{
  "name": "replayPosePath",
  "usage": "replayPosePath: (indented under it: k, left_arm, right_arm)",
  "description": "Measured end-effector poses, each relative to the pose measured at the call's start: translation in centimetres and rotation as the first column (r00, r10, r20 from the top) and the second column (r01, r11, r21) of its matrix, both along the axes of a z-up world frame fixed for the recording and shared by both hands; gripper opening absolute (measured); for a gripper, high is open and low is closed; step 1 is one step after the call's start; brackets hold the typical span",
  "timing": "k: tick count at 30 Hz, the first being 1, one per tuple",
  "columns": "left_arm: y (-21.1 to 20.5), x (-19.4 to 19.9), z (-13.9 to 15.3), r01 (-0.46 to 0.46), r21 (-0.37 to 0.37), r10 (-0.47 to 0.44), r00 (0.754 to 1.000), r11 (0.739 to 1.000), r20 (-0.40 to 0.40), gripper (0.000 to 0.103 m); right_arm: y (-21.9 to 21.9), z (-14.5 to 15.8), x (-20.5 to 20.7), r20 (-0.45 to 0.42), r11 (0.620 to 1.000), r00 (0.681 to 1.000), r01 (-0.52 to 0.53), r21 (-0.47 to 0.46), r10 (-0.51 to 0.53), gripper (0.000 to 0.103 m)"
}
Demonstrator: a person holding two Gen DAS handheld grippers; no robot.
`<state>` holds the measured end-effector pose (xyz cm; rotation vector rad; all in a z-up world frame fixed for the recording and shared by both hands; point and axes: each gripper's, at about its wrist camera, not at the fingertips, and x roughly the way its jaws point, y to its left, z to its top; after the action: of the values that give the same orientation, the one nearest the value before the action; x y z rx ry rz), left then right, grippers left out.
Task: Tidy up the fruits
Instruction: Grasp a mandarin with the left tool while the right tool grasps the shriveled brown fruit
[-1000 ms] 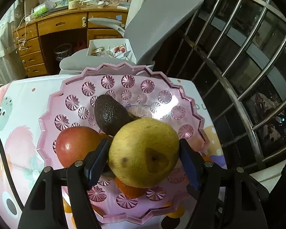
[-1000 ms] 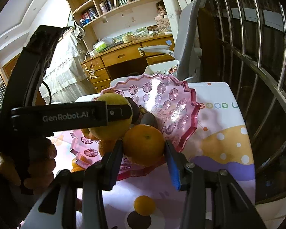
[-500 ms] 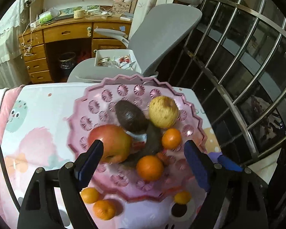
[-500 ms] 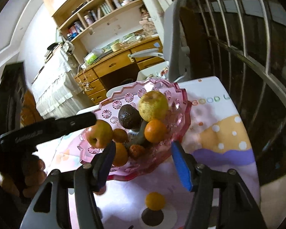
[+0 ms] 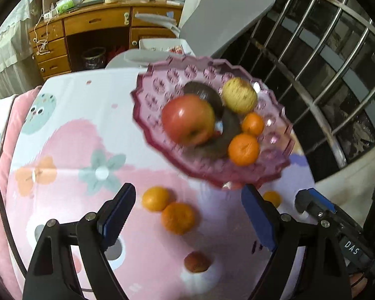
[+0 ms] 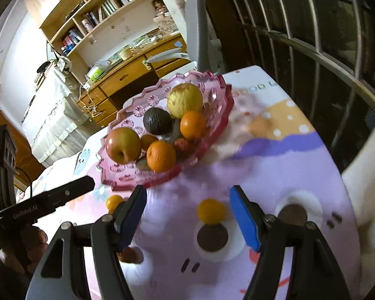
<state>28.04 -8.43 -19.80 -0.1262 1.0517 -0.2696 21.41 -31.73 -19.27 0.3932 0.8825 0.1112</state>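
The pink bowl [image 5: 275,167] sits on the counter [image 5: 70,135] toward its far side, and I count in it one apple [image 5: 187,118], one pear [image 5: 239,95], one dark avocado [image 5: 205,93], and two oranges, one [image 5: 244,149] nearer and one [image 5: 252,124] behind it; the right wrist view adds a third, half-hidden orange [image 6: 147,141] beside the apple and a small red lychee [image 6: 182,145]. Something dark and curved lies under the pile, too blurred to name. Out on the patterned cloth lie two more oranges touching each other [image 5: 155,198] [image 5: 178,218], a small orange [image 6: 211,211] by itself near the bowl's foot, and one brownish-red lychee [image 5: 197,262] nearest the cameras. The left gripper [image 5: 186,215] stands wide open and empty above the pair of loose oranges. The right gripper [image 6: 187,212] is opening, nothing pressed between its pads, with the lone small orange lying on the cloth between them. A second ago the left gripper was clamped on the pear over the bowl and the right one on an orange; both fruits now rest in the bowl, and both grippers have drawn back toward the near side of the counter. A grey chair [image 5: 222,15] stands just behind the counter, a wooden desk [image 5: 95,22] beyond it.
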Motion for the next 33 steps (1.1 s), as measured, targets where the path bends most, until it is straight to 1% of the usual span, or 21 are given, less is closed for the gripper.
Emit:
replayPosePath:
  k: [4, 8, 12, 15, 18, 21, 24, 28, 33]
  left_arm:
    - [0.7, -0.5, -0.9, 0.039, 0.010, -0.039, 0.999, 0.999, -0.024, 0.086]
    - [0.9, -0.6, -2.1, 0.065, 0.024, -0.062, 0.994, 0.998, -0.085, 0.086]
    - [1.1, -0.3, -3.4, 0.082, 0.010, -0.079, 0.984, 0.997, -0.162, 0.086]
    - [1.1, 0.0, -4.3, 0.092, 0.008, -0.088, 0.972, 0.996, -0.216, 0.086]
    - [1.0, 0.4, -5.0, 0.100, 0.001, -0.096, 0.965, 0.995, -0.246, 0.086]
    - [0.7, 0.7, -5.3, 0.114, -0.006, -0.112, 0.963, 0.993, -0.246, 0.086]
    - [0.0, 1.2, -5.8, 0.138, 0.008, -0.131, 0.960, 0.990, -0.248, 0.086]
    - [-0.7, 1.6, -6.2, 0.151, 0.009, -0.144, 0.957, 0.988, -0.253, 0.085]
    - [-1.6, 2.0, -6.7, 0.169, 0.014, -0.160, 0.952, 0.985, -0.263, 0.078]
  right_arm:
    - [0.9, -0.7, -1.7, -0.018, 0.999, 0.999, 0.038, 0.007, -0.038, 0.069]
    - [2.4, -1.5, -3.5, -0.036, 0.998, 0.997, 0.067, 0.020, -0.066, 0.069]
    - [3.8, -2.3, -4.6, -0.060, 0.996, 0.995, 0.081, 0.028, -0.079, 0.069]
    - [4.8, -3.0, -5.1, -0.078, 0.997, 0.994, 0.079, 0.015, -0.077, 0.069]
    - [6.2, -3.6, -5.7, -0.091, 0.998, 0.993, 0.070, -0.004, -0.070, 0.069]
    - [7.4, -3.9, -6.2, -0.086, 0.999, 0.995, 0.049, -0.022, -0.051, 0.069]
    - [8.7, -4.1, -6.5, -0.073, 0.999, 0.997, 0.014, -0.046, -0.017, 0.069]
    - [11.0, -4.1, -6.7, -0.041, 0.990, 0.997, -0.066, -0.123, 0.061, 0.069]
    - [13.4, -4.3, -6.4, -0.036, 0.959, 0.988, -0.153, -0.237, 0.149, 0.069]
